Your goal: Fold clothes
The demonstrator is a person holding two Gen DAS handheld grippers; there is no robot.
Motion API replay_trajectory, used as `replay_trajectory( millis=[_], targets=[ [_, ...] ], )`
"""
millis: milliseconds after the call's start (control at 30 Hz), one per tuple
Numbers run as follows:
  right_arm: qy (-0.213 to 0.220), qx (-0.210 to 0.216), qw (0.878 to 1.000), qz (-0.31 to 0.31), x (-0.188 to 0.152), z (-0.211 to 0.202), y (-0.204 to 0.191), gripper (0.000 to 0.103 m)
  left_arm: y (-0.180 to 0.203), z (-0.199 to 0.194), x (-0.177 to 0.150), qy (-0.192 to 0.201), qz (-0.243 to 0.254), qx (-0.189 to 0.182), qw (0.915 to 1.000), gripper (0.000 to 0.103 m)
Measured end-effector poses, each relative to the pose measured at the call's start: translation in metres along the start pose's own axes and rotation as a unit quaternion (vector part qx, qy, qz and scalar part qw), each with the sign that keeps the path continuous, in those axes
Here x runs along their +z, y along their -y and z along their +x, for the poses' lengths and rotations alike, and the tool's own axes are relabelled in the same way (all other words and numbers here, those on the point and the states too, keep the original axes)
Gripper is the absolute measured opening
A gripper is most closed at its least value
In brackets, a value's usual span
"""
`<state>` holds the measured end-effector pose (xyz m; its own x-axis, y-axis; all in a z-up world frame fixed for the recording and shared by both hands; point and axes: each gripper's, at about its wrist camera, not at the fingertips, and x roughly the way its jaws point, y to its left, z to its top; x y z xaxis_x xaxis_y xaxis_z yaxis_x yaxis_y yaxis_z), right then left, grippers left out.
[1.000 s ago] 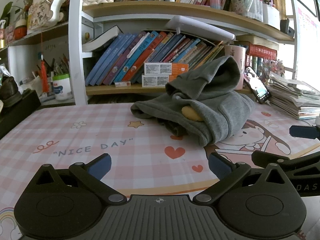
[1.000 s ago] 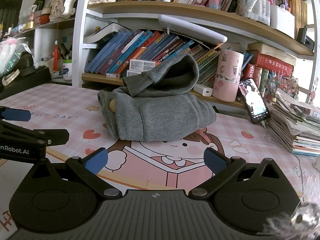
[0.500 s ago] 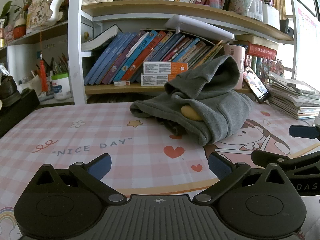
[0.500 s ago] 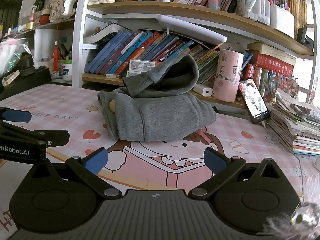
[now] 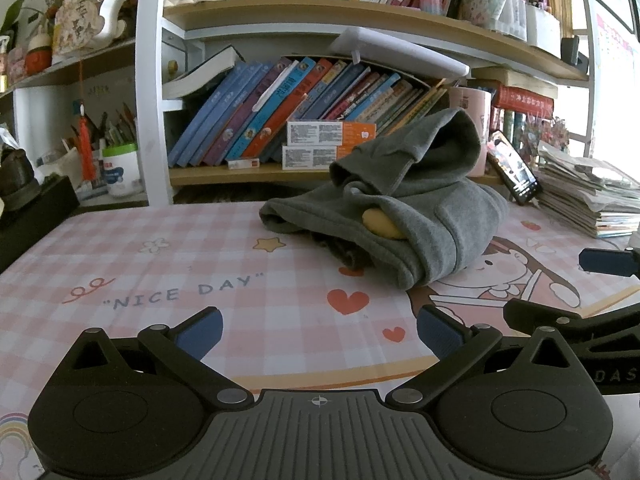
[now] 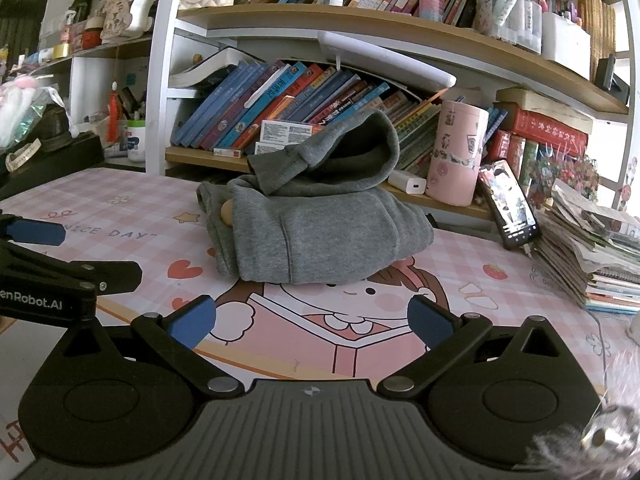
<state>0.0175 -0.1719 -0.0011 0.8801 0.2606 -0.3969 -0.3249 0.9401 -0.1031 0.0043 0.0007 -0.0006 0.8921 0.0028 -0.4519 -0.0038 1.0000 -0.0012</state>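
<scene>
Crowded bookshelves (image 5: 320,120), pink checked table mat (image 5: 180,264), folded grey hoodie (image 6: 320,236) lying on it

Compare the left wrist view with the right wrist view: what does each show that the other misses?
Left wrist only: the full "NICE DAY" lettering and the dark lining under the hoodie's front edge.
Right wrist only: the white charger block and the whole pink cup.
Both: the folded grey hoodie on the pink mat, the propped phone, and the left gripper and right gripper, open and empty.
</scene>
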Motion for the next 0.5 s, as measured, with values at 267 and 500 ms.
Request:
replay_trajectory(
  millis=[267, 500],
  targets=[
    [-0.001, -0.001, 1.000, 0.000, 0.0001, 0.0002, -0.0007, 0.103, -0.0008, 0.0010, 0.0006, -0.003, -0.003, 0.006, 1.0000, 0.103],
    [-0.002, -0.001, 1.000, 0.000, 0.0003, 0.0005, 0.0002, 0.103, -0.0012, 0.0007, 0.0002, -0.004, -0.003, 0.006, 1.0000, 0.103]
  ],
)
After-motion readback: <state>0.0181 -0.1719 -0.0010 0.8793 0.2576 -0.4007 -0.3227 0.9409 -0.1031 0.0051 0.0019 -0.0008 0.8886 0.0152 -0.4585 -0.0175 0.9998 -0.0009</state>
